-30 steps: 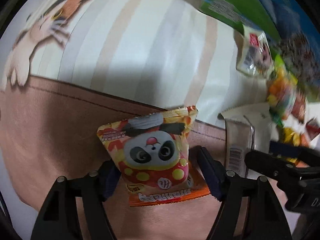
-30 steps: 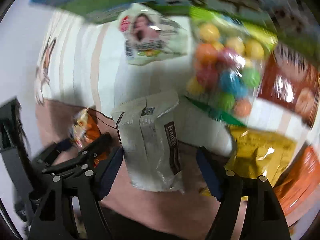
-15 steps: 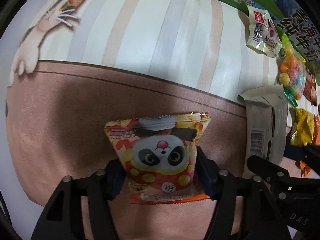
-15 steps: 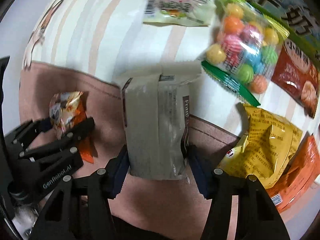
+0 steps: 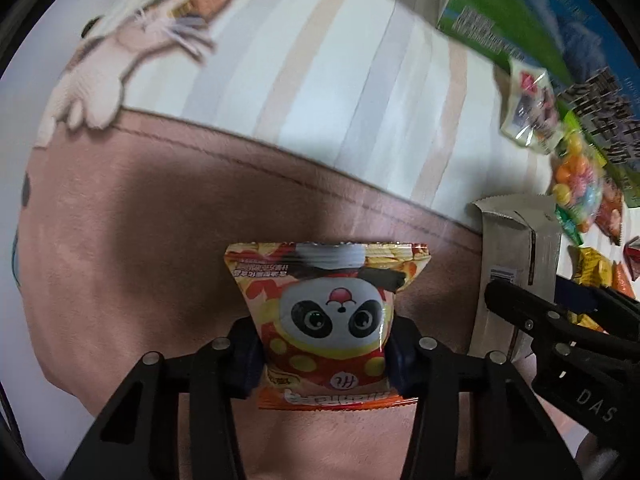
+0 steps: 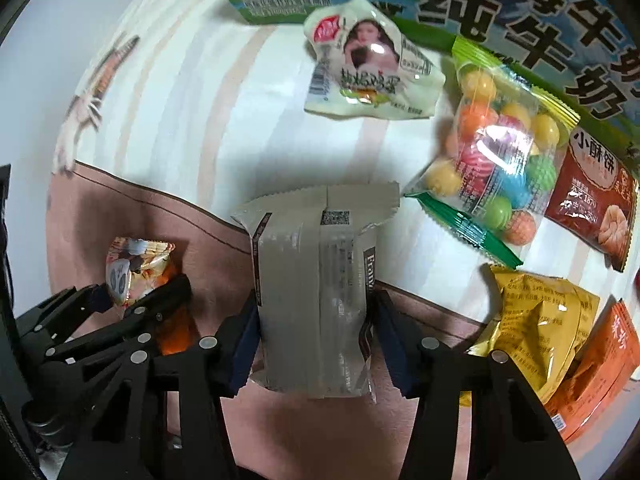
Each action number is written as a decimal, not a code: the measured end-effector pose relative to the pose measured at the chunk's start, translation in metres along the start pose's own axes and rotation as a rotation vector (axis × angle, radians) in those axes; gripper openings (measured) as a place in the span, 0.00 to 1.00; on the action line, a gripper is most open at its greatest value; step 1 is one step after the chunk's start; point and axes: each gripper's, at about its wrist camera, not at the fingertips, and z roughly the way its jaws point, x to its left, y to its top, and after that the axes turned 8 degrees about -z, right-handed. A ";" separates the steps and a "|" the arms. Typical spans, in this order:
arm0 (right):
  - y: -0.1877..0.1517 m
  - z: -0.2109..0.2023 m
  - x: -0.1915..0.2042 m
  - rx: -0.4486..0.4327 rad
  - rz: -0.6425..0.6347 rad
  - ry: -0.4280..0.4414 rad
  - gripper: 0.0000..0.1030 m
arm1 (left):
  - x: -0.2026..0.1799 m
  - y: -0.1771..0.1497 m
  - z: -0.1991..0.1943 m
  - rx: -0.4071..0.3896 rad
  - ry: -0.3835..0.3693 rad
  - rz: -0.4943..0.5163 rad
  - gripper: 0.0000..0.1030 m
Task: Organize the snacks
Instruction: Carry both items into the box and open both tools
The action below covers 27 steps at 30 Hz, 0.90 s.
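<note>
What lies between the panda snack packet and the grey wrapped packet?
Only bare brown cloth, plus the left gripper's black finger beside the panda snack packet; the grey wrapped packet stands apart, per the right wrist view.

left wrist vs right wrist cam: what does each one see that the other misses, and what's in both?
Left wrist only: the panda's face on the panda snack packet, pinched in the left claw, which is closing.

Right wrist only: the brown biscuit packet's label and the orange packet at the lower right edge.

Both: grey packet between the closing right claw's pads, candy ball bag, milk carton, striped cloth.
</note>
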 end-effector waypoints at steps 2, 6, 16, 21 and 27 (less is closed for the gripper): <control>-0.002 -0.015 -0.001 -0.024 0.019 0.033 0.55 | -0.003 0.000 -0.013 -0.023 -0.009 0.004 0.44; 0.003 -0.062 -0.016 -0.099 0.042 0.087 0.55 | -0.001 -0.009 -0.059 -0.079 -0.065 0.022 0.44; -0.011 -0.218 -0.045 -0.356 0.110 0.128 0.55 | -0.056 0.098 -0.214 -0.277 -0.244 0.220 0.44; 0.026 -0.247 -0.065 -0.421 0.151 0.026 0.55 | -0.118 0.147 -0.238 -0.301 -0.215 0.352 0.45; 0.064 -0.237 -0.133 -0.341 0.233 -0.078 0.55 | -0.155 0.204 -0.183 -0.189 -0.077 0.395 0.45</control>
